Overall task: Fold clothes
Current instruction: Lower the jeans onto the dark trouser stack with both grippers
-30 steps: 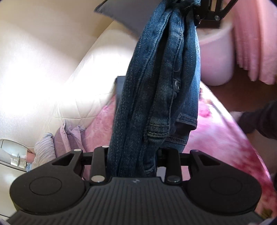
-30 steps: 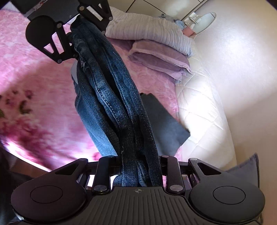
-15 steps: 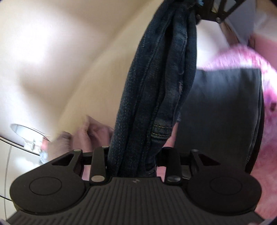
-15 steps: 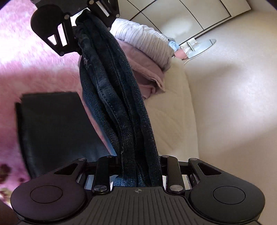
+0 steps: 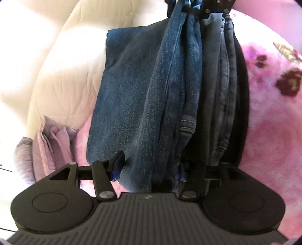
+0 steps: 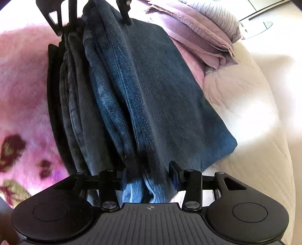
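Folded blue jeans [image 5: 135,105] lie flat on top of a dark folded garment [image 5: 243,113], which sits on the pink floral blanket [image 5: 273,132]. Jeans = landmark. Bunched seam edge of jeans runs down the middle between both grippers; flat denim panel spreads toward the cream quilted surface [image 5: 62,75].

L gripper [image 5: 149,169] at near end of jeans in the left wrist view: jaws spread wide, blue-padded left finger clear of the cloth edge, denim lies loose between fingers, not pinched. R gripper [image 6: 149,177] at opposite end of jeans: jaws also parted, blue pad on one finger stands just off the fabric, bunched denim sits in the gap w/o squeeze. Each gripper shows at top of the other's view, at far end of jeans; R one [image 5: 198,7] there has fabric gathered between its fingers, L one [image 6: 94,15] same.

Dark garment peeks out beyond jeans' bunched edge on the blanket side. Lilac folded cloth stack [image 6: 203,37] w/ a ribbed pale item on top lies near jeans' corner at L-gripper end, on the cream-surface side. Cream quilted surface runs alongside jeans' flat panel, bright sun patch on it. Small shelf [image 6: 260,26] beyond the lilac stack, detail too small to tell.
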`<state>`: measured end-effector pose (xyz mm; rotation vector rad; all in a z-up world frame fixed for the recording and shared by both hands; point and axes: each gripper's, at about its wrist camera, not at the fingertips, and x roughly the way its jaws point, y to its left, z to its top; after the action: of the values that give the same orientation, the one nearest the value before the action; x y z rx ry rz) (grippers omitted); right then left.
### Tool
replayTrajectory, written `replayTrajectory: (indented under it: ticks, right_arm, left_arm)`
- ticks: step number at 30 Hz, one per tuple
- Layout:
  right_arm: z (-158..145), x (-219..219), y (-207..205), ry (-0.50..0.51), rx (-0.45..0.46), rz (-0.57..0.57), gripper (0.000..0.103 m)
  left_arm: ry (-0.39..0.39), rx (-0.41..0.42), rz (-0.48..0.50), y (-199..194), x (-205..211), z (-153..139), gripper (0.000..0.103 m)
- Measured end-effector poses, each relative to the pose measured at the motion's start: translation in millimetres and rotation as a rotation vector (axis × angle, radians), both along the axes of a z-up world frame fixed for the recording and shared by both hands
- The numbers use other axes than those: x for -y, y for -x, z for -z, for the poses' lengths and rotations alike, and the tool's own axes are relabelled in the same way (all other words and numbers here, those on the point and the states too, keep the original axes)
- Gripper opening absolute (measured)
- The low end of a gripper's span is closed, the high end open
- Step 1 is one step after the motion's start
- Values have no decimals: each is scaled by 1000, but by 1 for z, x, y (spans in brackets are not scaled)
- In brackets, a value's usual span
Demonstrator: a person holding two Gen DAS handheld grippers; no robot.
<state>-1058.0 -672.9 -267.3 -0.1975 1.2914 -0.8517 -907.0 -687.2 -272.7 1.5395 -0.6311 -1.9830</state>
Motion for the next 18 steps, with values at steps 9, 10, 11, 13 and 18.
replayTrajectory:
  ticks: [9, 10, 11, 13, 18]
  right_arm:
    - [4, -11, -28, -42, -10, 38, 27]
    - [5, -12, -32, -46, -12, 42, 27]
    - [5, -14, -35, -50, -14, 46, 27]
    - [6, -16, -42, -58, -18, 54, 27]
    - [-17, -28, -44, -96, 49, 96, 33]
  left_arm:
    - [-29, -23, -13, -9, -3, 5, 41]
    - [-30, -12, -8, -10, -6, 9, 41]
    - [-24, -5, -3, -13, -9, 12, 41]
    - [-12, 9, 6, -12, -10, 12, 42]
    - [-47, -6, -9, -35, -19, -13, 47]
